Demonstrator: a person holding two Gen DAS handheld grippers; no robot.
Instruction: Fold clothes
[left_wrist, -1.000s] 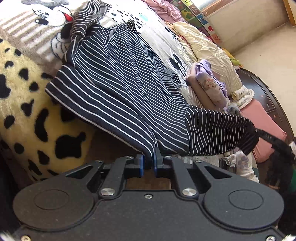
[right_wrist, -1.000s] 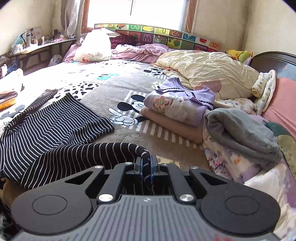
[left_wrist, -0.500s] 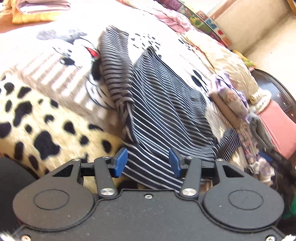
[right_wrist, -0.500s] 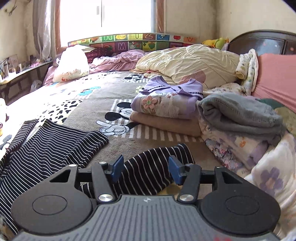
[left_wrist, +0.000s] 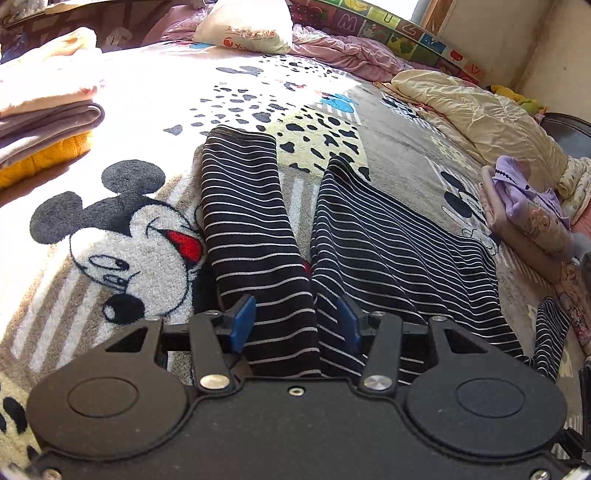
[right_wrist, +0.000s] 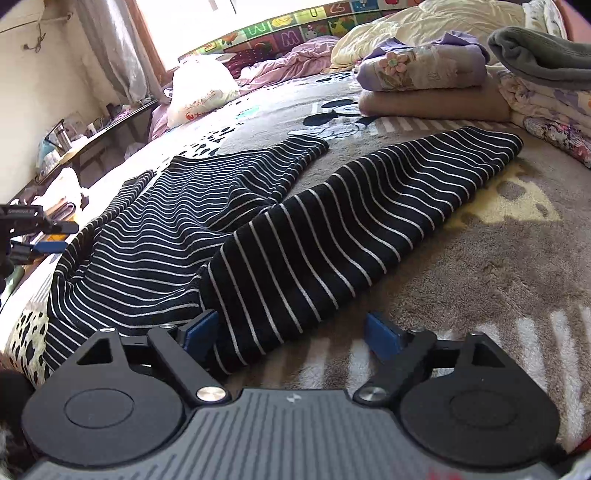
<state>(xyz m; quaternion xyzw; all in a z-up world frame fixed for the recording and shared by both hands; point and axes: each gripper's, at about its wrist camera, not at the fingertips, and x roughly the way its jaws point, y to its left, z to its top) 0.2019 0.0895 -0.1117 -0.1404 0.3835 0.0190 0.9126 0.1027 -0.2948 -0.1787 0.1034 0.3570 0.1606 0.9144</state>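
Note:
A black top with thin white stripes lies spread on the cartoon-mouse blanket (left_wrist: 122, 251). In the left wrist view one sleeve (left_wrist: 243, 221) runs straight away from my left gripper (left_wrist: 295, 325), with the body (left_wrist: 388, 254) to its right. The left gripper is open; the sleeve's near end lies loose between its blue pads. In the right wrist view the other sleeve (right_wrist: 369, 221) stretches toward the upper right and the body (right_wrist: 166, 221) lies to the left. My right gripper (right_wrist: 291, 332) hangs low over the bed, its jaws opening wide, the sleeve's near end resting by the left pad (right_wrist: 201, 328).
A folded purple and tan pile (right_wrist: 424, 74) and a grey garment (right_wrist: 543, 51) sit at the far right. A cream quilt (left_wrist: 480, 114) and a white bag (left_wrist: 247, 26) lie beyond. A yellow and pink folded stack (left_wrist: 44, 122) is at the left. My left gripper (right_wrist: 37, 236) shows at the right view's left edge.
Both grippers were shut on the striped top and have let it go and opened. The sleeves now lie flat on the blanket. The right gripper has come down close to the bed.

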